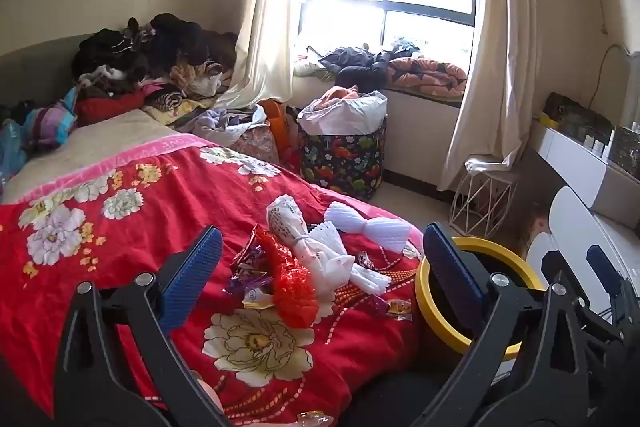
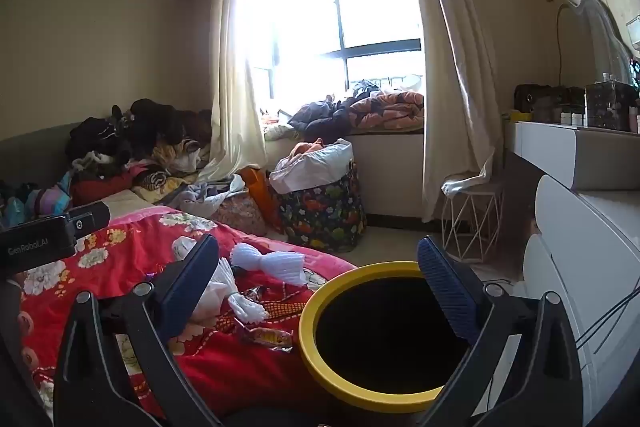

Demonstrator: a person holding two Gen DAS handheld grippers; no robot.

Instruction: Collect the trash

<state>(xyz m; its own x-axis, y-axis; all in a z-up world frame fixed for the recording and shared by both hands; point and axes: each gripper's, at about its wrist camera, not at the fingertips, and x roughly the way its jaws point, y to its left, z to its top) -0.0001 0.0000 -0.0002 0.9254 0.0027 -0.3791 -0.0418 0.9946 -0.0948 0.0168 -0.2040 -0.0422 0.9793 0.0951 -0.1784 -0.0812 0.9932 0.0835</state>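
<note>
A heap of trash lies on the red flowered blanket (image 1: pixel 100 267): a red crinkled wrapper (image 1: pixel 294 291), a printed white plastic bag (image 1: pixel 290 223), white foam netting (image 1: pixel 368 227), purple wrappers (image 1: pixel 248 267) and an orange candy wrapper (image 1: pixel 398 307). My left gripper (image 1: pixel 322 231) hovers open just before the heap, with nothing between its fingers. A yellow-rimmed bin (image 2: pixel 312 343) stands at the bed's right edge, its inside dark. My right gripper (image 2: pixel 318 241) is open over the bin's near side and holds nothing. The foam netting (image 2: pixel 268 263) and candy wrapper (image 2: pixel 268 337) lie left of the bin.
Clothes are piled at the head of the bed (image 1: pixel 140 55). A flower-patterned basket with a white liner (image 1: pixel 340 155) stands below the window. A white wire stool (image 2: pixel 472 223) and a white dresser (image 2: pixel 580 167) line the right side, with a strip of floor between.
</note>
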